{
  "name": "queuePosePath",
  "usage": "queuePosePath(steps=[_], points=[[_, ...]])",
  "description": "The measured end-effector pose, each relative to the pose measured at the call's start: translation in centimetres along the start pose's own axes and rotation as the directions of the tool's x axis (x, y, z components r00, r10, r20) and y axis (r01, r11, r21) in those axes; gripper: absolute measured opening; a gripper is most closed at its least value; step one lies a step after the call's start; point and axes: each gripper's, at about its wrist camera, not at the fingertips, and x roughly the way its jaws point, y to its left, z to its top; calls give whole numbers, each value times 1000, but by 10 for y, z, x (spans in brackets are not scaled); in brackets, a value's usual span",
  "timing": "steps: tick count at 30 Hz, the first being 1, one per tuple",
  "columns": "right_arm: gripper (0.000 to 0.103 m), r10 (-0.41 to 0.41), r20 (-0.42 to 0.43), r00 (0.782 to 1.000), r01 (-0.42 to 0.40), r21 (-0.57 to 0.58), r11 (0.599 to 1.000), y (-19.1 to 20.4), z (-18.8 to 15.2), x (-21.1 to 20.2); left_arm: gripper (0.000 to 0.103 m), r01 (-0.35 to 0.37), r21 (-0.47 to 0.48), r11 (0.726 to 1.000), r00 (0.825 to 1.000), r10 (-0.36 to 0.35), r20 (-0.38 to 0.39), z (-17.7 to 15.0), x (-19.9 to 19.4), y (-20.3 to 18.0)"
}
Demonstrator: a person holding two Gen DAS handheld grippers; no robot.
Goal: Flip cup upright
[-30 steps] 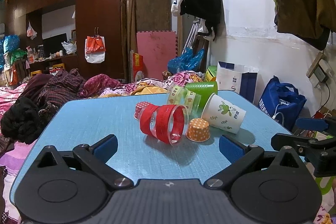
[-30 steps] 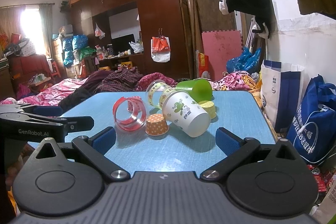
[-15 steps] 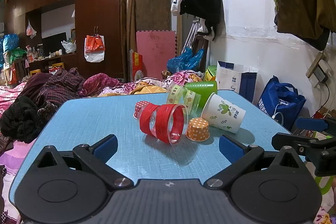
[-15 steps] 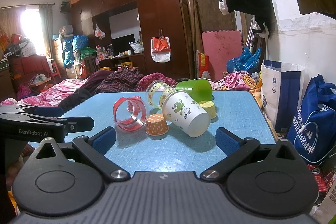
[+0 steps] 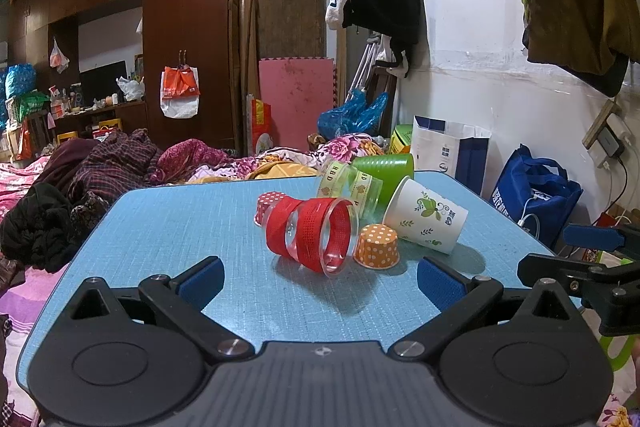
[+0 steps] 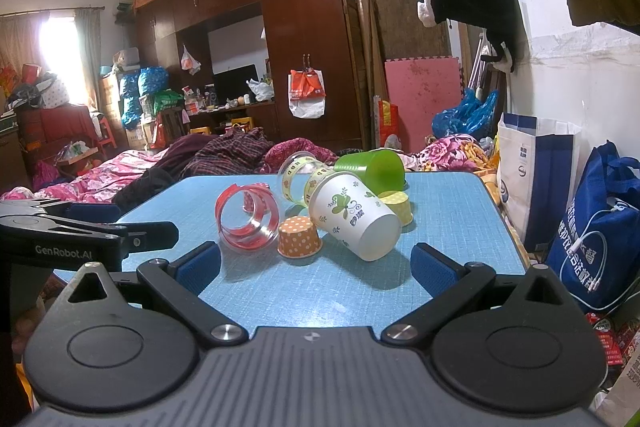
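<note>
Several cups lie in a cluster on the blue table (image 5: 168, 227). A clear cup with red bands (image 5: 314, 235) (image 6: 247, 221) lies on its side. A white paper cup with green leaves (image 5: 426, 221) (image 6: 354, 217) lies on its side. A small orange dotted cup (image 5: 377, 246) (image 6: 299, 237) stands upside down. A clear cup with yellow bands (image 5: 348, 185) (image 6: 298, 179) and a green cup (image 5: 386, 171) (image 6: 372, 169) lie behind. My left gripper (image 5: 320, 279) is open and empty, short of the red cup. My right gripper (image 6: 316, 267) is open and empty, short of the cluster.
A small red dotted cup (image 5: 267, 205) sits behind the red-banded cup, and a small yellow cup (image 6: 398, 205) behind the white one. Clothes are piled on a bed (image 5: 100, 167) to the left. Bags (image 6: 592, 227) stand by the right wall.
</note>
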Motion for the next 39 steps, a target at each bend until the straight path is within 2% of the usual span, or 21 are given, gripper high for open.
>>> queuePosePath(steps=[39], points=[[102,10,-11,1000,-10,-1,1000,4,-6,4,103,6,-18,1000,1000,-6,0,0,1,5]])
